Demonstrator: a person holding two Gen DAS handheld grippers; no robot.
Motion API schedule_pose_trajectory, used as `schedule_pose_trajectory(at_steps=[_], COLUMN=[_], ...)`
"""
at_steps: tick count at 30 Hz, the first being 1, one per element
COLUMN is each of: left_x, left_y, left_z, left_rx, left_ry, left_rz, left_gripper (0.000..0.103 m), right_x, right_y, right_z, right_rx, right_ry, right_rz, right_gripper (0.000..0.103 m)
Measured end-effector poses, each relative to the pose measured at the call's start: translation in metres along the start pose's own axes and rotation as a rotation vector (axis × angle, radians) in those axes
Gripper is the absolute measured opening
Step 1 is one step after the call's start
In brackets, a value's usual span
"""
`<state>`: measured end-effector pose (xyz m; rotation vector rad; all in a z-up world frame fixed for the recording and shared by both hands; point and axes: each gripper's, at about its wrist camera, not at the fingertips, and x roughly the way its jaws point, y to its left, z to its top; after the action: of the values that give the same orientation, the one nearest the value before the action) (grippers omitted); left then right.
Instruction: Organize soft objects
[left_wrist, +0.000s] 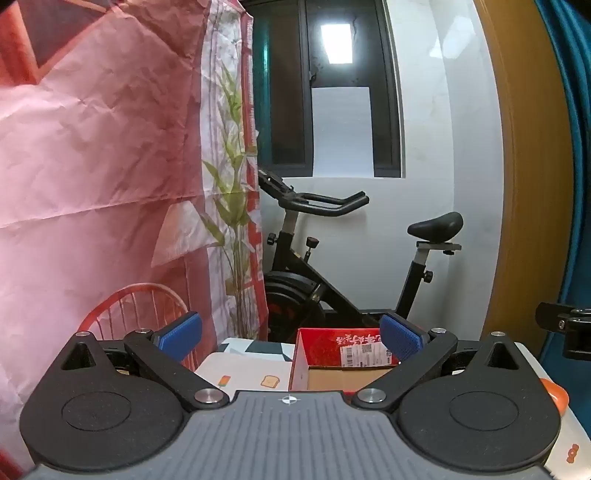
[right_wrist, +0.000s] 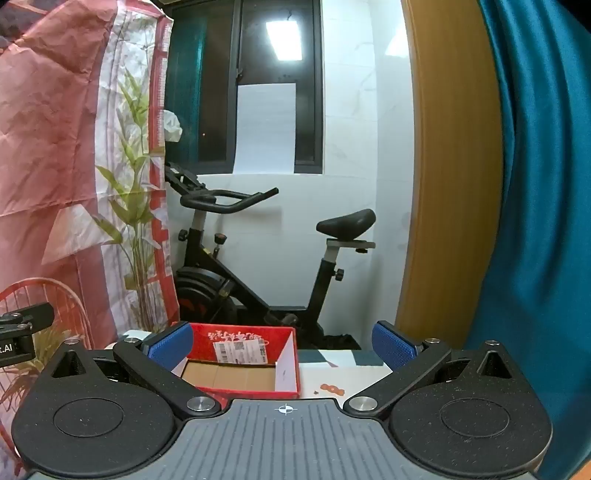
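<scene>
A red cardboard box (left_wrist: 343, 356) with a shipping label stands open on a white patterned table (left_wrist: 251, 373). Its inside shows bare cardboard, and it also shows in the right wrist view (right_wrist: 243, 358). My left gripper (left_wrist: 291, 336) is open and empty, held above the table just before the box. My right gripper (right_wrist: 282, 341) is open and empty, with the box ahead to the left of its centre. No soft object shows in either view.
A black exercise bike (left_wrist: 332, 266) stands behind the table by a white wall. A pink printed cloth (left_wrist: 92, 166) hangs at the left. A wooden door frame (right_wrist: 443, 184) and a teal curtain (right_wrist: 535, 221) are at the right. A red wire chair (left_wrist: 136, 310) is at the left.
</scene>
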<state>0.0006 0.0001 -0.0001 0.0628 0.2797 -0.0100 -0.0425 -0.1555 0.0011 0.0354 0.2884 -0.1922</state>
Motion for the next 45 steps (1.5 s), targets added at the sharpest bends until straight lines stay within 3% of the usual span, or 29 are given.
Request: schedule_pose_trajectory(at_steps=[4,6,10,45], left_x=[0.008,0.002,-0.003,-0.005], left_y=[0.006,-0.001,0.003,-0.004], left_z=[0.001,0.000,0.001,0.001], left_rx=[-0.010,0.029,0.003,0.001], left_ry=[0.028,-0.006,-0.014,-0.004], left_rz=[0.010,0.021,0.017,0.027], left_gripper=[0.103,0.103,0.103,0.103], right_x=[0.001,0.002,-0.001,0.004], right_y=[0.001,0.001,0.004,0.002], right_z=[-0.001,-0.001,-0.001,-0.001], right_rx=[0.000,0.000,-0.006,-0.009], right_ry=[0.000,0.001,-0.003,0.003], right_rz=[0.000,-0.001,0.001,-0.010], right_gripper=[0.103,0.103,0.103,0.103])
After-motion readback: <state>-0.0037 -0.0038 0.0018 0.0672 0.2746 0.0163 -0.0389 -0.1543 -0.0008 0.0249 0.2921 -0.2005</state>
